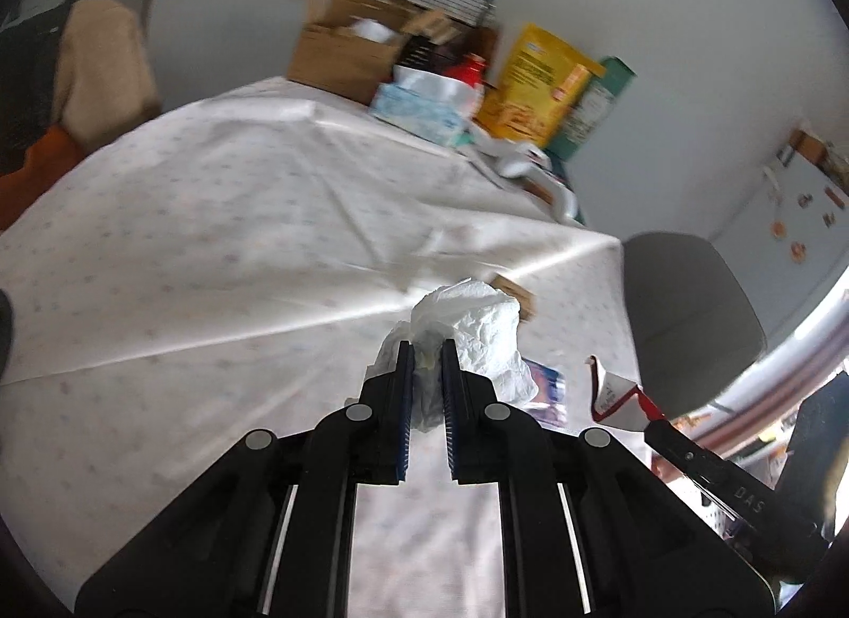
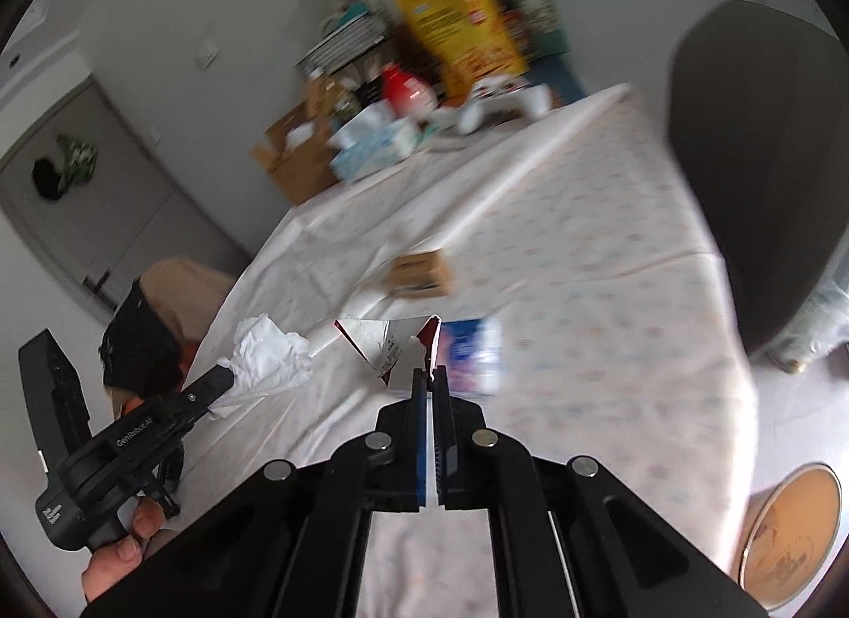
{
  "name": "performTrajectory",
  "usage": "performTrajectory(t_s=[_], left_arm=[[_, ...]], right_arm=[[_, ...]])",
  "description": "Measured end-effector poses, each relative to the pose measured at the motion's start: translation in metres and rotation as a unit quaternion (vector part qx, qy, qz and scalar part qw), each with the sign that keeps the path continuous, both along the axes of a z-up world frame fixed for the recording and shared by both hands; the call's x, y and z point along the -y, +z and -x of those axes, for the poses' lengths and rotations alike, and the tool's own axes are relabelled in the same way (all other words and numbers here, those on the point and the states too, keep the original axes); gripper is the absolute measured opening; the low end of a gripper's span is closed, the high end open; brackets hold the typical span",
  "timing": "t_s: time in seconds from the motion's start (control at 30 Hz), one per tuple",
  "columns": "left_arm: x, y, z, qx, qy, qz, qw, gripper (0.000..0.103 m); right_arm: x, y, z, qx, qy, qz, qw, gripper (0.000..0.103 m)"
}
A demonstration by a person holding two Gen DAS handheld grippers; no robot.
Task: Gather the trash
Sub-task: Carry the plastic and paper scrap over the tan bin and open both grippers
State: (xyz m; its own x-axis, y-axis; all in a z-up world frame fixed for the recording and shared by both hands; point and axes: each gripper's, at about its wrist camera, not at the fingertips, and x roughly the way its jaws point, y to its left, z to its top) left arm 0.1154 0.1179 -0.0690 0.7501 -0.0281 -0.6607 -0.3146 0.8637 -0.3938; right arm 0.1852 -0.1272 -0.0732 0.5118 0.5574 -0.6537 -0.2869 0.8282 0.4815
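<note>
Both my grippers hold trash above the cloth-covered table.

Left wrist view: my left gripper (image 1: 426,352) pinches a crumpled white paper tissue (image 1: 472,336) that bulges ahead of and right of its tips; a glossy blue packet (image 1: 549,387) lies just beyond on the white patterned tablecloth (image 1: 212,246). Right wrist view: my right gripper (image 2: 430,376), pressed nearly together, pinches a torn red-and-white wrapper (image 2: 392,347), which fans ahead and left; a small brown cardboard box (image 2: 419,275) lies farther ahead, closer to this hand. "GenRobot.AI" reads on the other gripper's body.
</note>
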Motion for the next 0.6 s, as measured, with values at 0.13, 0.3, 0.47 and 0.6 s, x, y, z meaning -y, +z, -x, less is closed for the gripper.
performTrajectory(t_s=[0.13,0.3,0.47,0.6], left_arm=[[0.036,0.003,-0.014,0.002,-0.040,-0.003,0.9992,0.011],[0.079,0.005,-0.029,0.004,-0.085,-0.001,0.9964,0.011],[0.125,0.007,-0.043,0.005,-0.132,-0.002,0.9913,0.011],[0.162,0.008,-0.053,0.004,-0.169,-0.006,0.9855,0.011]], right_arm=[[0.042,0.004,0.007,0.003,-0.040,-0.003,0.999,0.003],[0.089,0.006,0.015,0.007,-0.084,0.002,0.996,0.003],[0.136,0.004,0.027,0.008,-0.127,0.007,0.992,0.003],[0.170,0.000,0.037,0.004,-0.160,0.009,0.987,0.003]])
